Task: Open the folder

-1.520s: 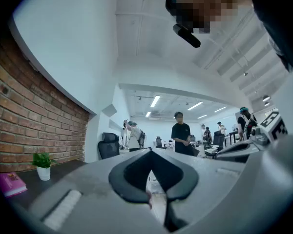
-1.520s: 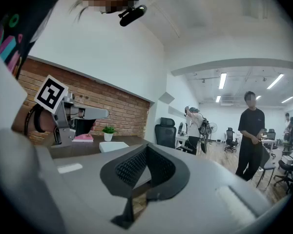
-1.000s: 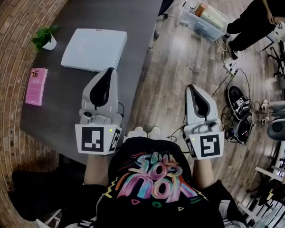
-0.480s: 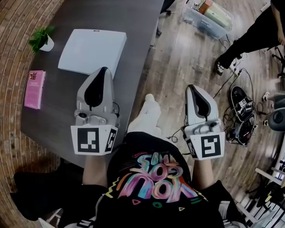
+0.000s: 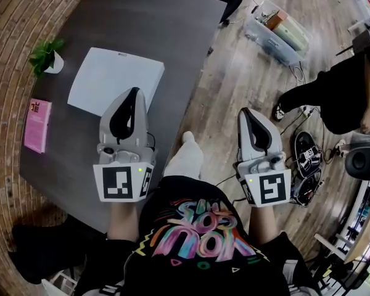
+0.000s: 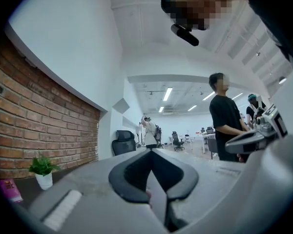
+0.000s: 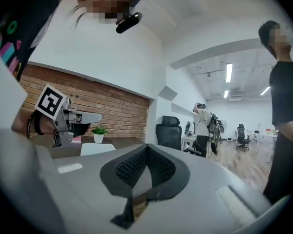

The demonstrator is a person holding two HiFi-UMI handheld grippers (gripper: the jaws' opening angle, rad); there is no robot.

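The folder (image 5: 114, 79) lies shut and flat on the dark grey table (image 5: 172, 29), towards the brick-wall side, with a small potted plant (image 5: 45, 55) just past one corner and a pink booklet (image 5: 37, 125) near the table's edge. The left tool (image 5: 134, 92) hangs over the table with its tip just at the folder's near edge. The right tool (image 5: 246, 113) is out past the table's edge, above the plank floor, well apart from the folder. Both tools have their jaws pressed together with nothing between them.

I see the trouble coming from that flush cover. The folder looks like smooth white plastic, thin, with rounded corners, and the tabletop looks matte but slick. A shut tool nudging the edge would likely skate the whole folder towards the plant, and that little white pot looks easy to tip. If only one tool lifts the cover with nothing pinning the back, the folder may rise whole instead of opening. I cannot tell which edge is the spine, so a wrong pick would bend it.

The tools are pale grey hard shells with black ribbed pads tapering to a point.
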